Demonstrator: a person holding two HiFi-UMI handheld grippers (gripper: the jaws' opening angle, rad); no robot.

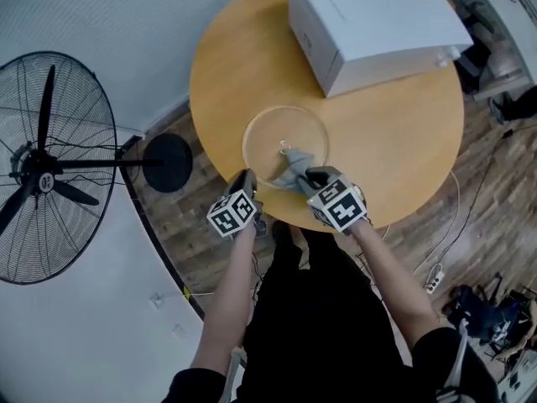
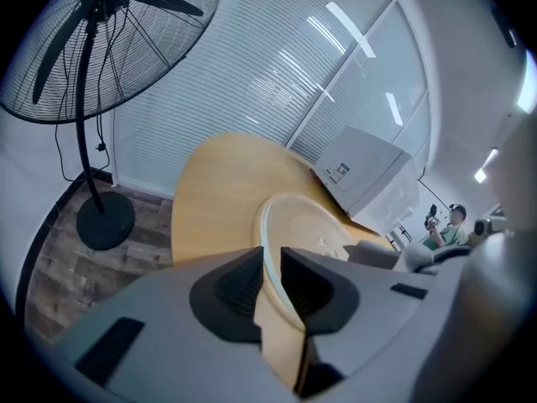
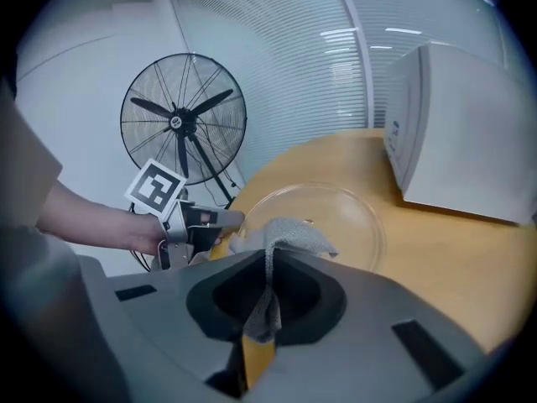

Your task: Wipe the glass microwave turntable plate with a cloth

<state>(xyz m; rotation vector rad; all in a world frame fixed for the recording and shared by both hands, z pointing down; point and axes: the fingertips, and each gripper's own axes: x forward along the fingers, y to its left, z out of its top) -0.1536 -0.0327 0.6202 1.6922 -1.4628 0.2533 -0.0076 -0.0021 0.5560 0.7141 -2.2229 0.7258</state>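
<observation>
The glass plate lies flat on the round wooden counter, near the edge closest to the person and in front of the white microwave. The left gripper has its jaws clamped on the plate's near-left rim; the rim runs straight through the narrow gap between them. The right gripper has its jaws together on a fold of the grey cloth, which bunches out past the tips over the near part of the plate. Whether the cloth touches the glass I cannot tell.

The step in hand looks like the wipe itself, with one side steadying and the other rubbing. To do it well, the left grip should stay firm but gentle, since glass pinched at the rim can chip or tip. The right side should press the loose cloth flat on the glass, not the hard jaw tips, and sweep in overlapping arcs from the centre outward, stopping short of the left jaws.
</observation>
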